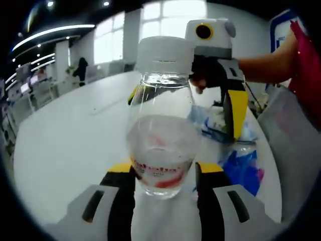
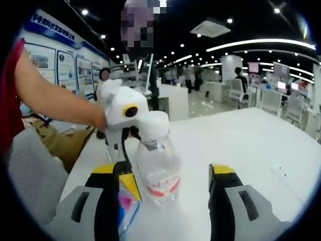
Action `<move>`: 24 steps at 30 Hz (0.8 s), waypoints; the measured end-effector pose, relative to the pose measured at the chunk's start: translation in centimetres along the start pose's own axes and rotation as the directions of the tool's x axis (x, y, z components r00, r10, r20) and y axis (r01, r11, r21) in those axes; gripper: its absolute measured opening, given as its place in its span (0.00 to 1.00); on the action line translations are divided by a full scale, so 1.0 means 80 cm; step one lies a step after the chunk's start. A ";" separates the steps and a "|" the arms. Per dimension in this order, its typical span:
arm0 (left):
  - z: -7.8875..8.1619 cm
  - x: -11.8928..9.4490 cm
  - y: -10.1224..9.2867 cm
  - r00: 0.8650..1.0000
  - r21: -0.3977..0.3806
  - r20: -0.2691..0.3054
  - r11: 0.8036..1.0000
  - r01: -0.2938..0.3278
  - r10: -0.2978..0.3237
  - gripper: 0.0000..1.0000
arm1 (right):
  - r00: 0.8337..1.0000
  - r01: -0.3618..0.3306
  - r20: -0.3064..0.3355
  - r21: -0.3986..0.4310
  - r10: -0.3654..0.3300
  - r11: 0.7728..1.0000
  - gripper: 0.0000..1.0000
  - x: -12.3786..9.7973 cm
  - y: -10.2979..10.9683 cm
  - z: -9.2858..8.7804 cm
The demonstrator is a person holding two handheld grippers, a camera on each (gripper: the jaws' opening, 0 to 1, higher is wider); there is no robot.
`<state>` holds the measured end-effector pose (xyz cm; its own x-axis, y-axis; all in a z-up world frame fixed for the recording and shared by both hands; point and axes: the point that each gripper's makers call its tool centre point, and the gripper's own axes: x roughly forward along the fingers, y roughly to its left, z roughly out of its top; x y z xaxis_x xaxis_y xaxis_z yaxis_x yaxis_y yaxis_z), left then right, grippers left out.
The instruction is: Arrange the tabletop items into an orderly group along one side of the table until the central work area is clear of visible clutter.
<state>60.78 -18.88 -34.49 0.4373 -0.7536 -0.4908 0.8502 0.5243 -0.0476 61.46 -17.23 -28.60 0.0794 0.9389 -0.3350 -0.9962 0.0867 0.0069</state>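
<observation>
A clear water bottle (image 1: 163, 145) with a white cap and a red label stands upright on the white table (image 1: 75, 140). My left gripper (image 1: 164, 171) is shut on its lower body, with a yellow-tipped jaw pressed to each side. In the right gripper view the same bottle (image 2: 158, 170) stands between the wide-open jaws of my right gripper (image 2: 165, 175), touching neither. One yellow finger (image 1: 235, 108) of the right gripper hangs just right of the bottle. A yellow finger (image 2: 131, 185) of the left gripper shows beside the bottle's base.
A blue and pink plastic packet (image 1: 243, 168) lies by the bottle near the table's edge, and shows again as a packet (image 2: 125, 206) beside my right gripper's jaw. A person's bare arm (image 2: 50, 95) reaches in from the left. Wide bare table (image 2: 261, 150) stretches to the right.
</observation>
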 end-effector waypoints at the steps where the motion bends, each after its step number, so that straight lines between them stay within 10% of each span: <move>1: -0.001 0.001 0.001 1.000 0.001 0.002 1.000 0.000 0.000 0.44 | 1.000 -0.007 0.007 0.000 0.007 1.000 0.68 0.004 0.000 0.001; 24: -0.005 0.005 0.013 0.999 -0.005 0.030 1.000 0.030 -0.030 0.37 | 0.989 -0.148 -0.040 -0.126 0.144 0.981 0.43 0.034 0.013 -0.004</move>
<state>61.71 -18.50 -35.12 0.4202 -0.7807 -0.4625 0.8615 0.5033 -0.0667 60.66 -14.71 -29.83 -0.0666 0.9273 -0.3684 -0.9934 -0.0960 -0.0620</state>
